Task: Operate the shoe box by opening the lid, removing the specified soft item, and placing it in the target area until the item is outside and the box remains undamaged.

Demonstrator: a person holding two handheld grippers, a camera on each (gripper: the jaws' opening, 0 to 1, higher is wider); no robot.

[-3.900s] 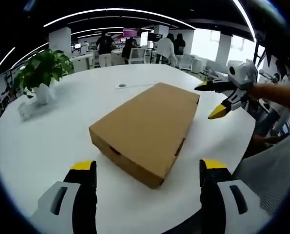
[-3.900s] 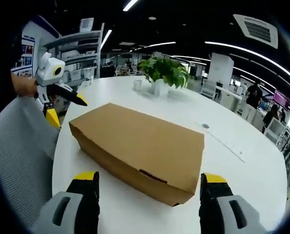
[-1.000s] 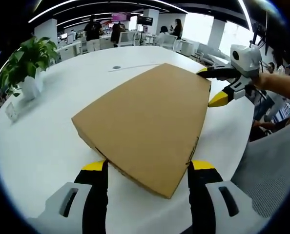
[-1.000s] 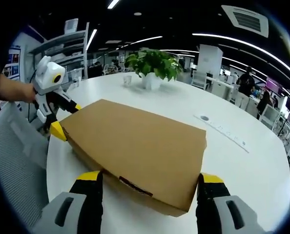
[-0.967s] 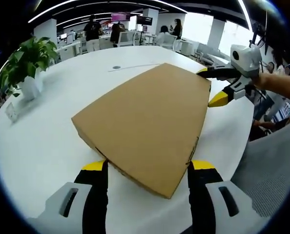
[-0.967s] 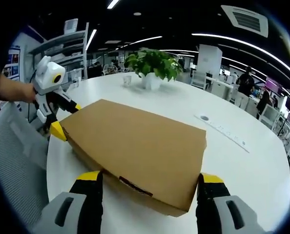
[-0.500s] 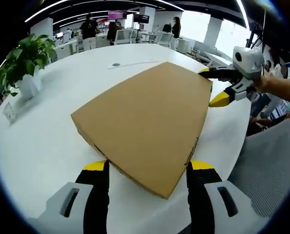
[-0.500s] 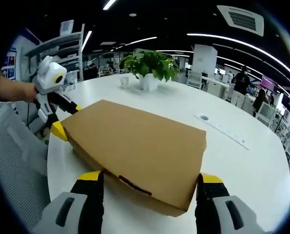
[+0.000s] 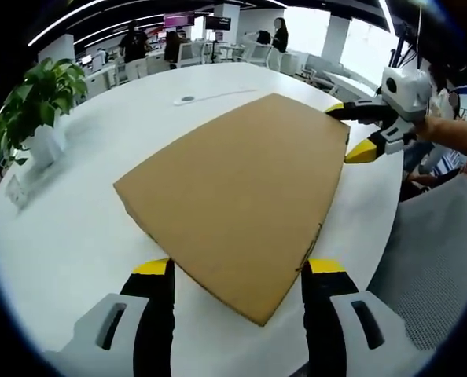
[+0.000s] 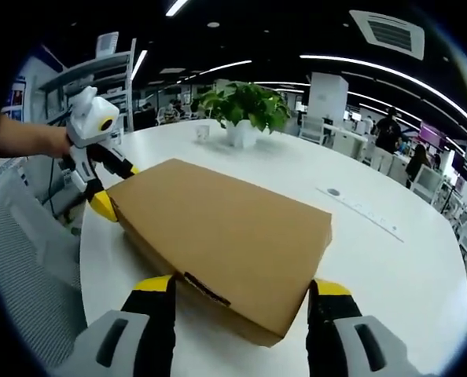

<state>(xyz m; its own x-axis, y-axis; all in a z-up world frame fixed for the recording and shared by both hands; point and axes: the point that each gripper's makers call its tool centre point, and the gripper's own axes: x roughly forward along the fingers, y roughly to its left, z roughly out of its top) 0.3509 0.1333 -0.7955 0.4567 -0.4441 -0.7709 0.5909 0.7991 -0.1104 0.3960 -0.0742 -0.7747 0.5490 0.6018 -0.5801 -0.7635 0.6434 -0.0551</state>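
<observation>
Fingers: left gripper (image 9: pixel 233 275) spread wide, straddling near end of shoe box (image 9: pixel 237 184) | right gripper (image 10: pixel 240 294) likewise spread at opposite end, gripping nothing | shoe box: lid closed, flat on white counter (image 9: pixel 76 228) | potted plant (image 10: pixel 248 110): beyond box.

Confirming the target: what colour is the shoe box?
Plain brown cardboard shoe box, clearest in the left gripper view.
</observation>
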